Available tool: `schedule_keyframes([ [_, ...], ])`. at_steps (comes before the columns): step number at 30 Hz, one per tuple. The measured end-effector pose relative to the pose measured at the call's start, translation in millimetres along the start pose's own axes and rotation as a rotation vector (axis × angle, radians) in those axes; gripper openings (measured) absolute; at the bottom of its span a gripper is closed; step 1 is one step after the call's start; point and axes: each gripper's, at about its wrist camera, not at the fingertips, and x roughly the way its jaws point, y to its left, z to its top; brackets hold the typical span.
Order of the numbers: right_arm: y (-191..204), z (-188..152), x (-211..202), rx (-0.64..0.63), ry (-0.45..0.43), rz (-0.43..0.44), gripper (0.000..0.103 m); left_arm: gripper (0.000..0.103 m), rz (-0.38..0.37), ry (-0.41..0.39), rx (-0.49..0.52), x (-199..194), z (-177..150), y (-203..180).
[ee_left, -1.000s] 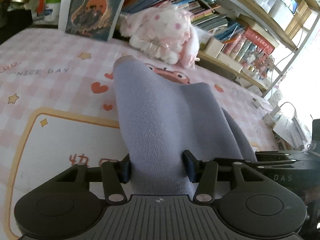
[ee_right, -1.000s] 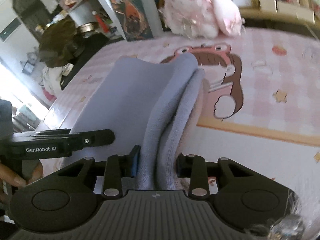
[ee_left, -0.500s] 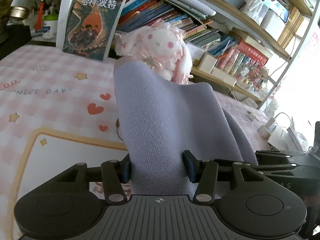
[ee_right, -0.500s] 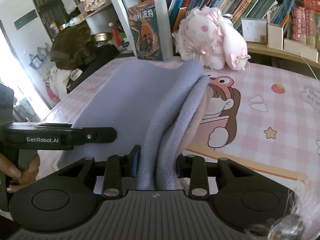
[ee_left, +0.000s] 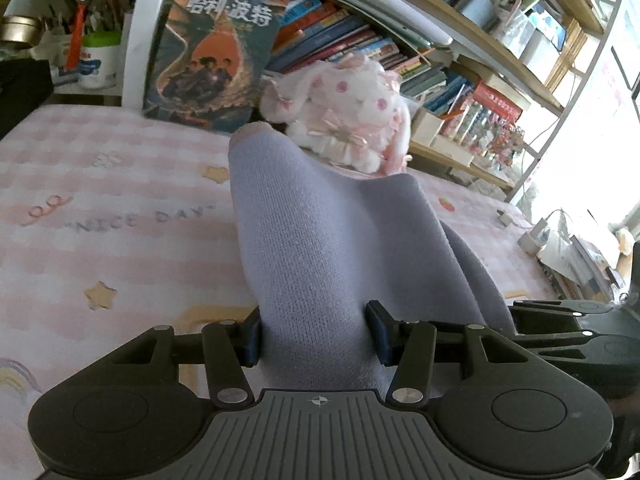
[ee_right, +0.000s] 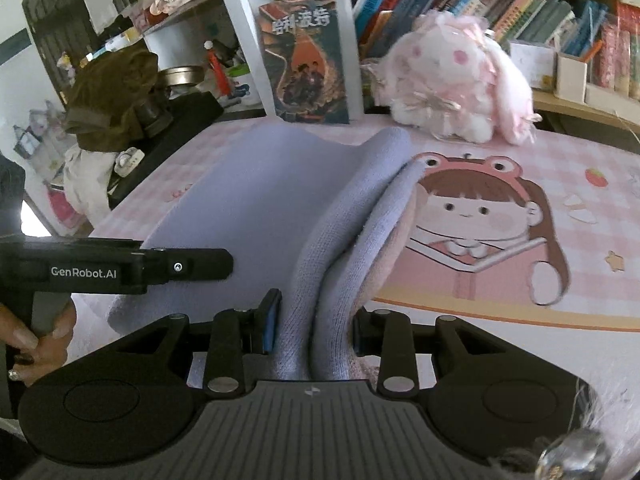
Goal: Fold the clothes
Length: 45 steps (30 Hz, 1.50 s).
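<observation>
Hidden and cropped parts around the lavender garment (ee_left: 320, 248)

The garment is covering the left gripper's (ee_left: 316, 332) inner pads; the right gripper's (ee_right: 314, 330) body is running off the frame's bottom edge, and the garment's lower end is disappearing behind it.

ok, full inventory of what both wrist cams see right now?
lavender knit garment: 1, lavender with a pink inner layer, draped over the mat, gripped at its near edge.
pink checked cartoon mat: 1, pink and white, covering the surface.
white-and-pink plush toy: 1, far edge of the mat, by the shelves.
dark illustrated book: 1, dark with orange art, upright beside the toy.
bookshelves: several tiers, wood, packed with many books, behind.
left gripper: black, shut on the garment.
right gripper: black, shut on the garment.
</observation>
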Motion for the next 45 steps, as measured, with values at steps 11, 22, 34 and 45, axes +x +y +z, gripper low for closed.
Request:
schedule_keyframes([
  [11,27,52,54,-0.067,-0.016,-0.014,0.031,0.050,-0.007,-0.047,0.001,16,47,61],
  [22,4,117,140,-0.047,-0.003,-0.055,0.031,0.050,0.021,-0.053,-0.009,86,110,107],
  [34,-28,140,185,0.012,0.027,-0.111,0.039,0.052,0.014,-0.010,-0.146,124,123,125],
  [45,-26,133,162,-0.009,-0.045,-0.184,0.082,0.057,0.091,-0.050,-0.080,106,121,108],
])
